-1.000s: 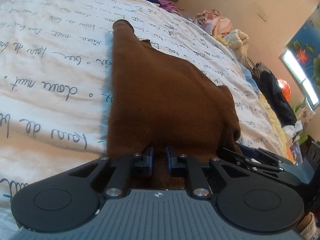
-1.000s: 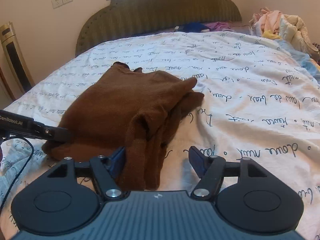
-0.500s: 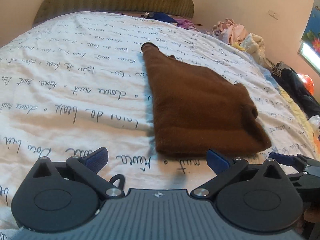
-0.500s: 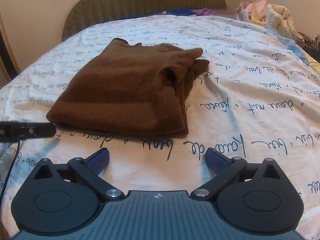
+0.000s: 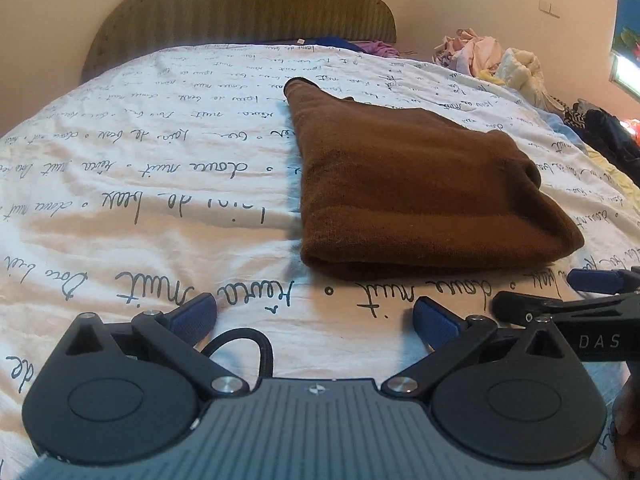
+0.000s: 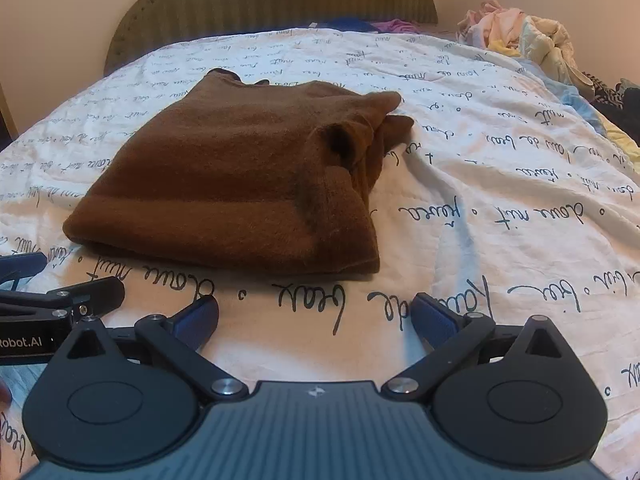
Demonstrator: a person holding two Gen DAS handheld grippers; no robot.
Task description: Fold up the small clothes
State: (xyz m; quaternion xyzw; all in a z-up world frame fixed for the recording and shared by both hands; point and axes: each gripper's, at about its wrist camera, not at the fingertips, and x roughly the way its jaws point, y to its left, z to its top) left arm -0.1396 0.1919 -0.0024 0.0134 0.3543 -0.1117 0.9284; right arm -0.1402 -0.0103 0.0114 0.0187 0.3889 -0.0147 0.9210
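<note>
A brown knit garment [image 5: 420, 192] lies folded flat on the white bedspread [image 5: 160, 200] printed with handwriting. In the right wrist view the same brown garment [image 6: 240, 176] shows a bunched sleeve end on its right side. My left gripper [image 5: 316, 316] stands open just short of the garment's near folded edge, holding nothing. My right gripper [image 6: 316, 316] is open too, a little back from the near edge, with bare sheet between its blue fingers [image 6: 436, 320]. Each gripper's tip shows at the edge of the other's view.
A green padded headboard [image 6: 272, 4] closes the far end of the bed. A heap of pale clothes [image 6: 516, 32] lies at the far right, with darker clothes [image 5: 608, 136] along the bed's right side. Blue and purple items [image 5: 352, 46] rest near the headboard.
My left gripper let go of the garment's near edge and opened. Both grippers drew back toward me, and the garment now lies folded on the bed.
</note>
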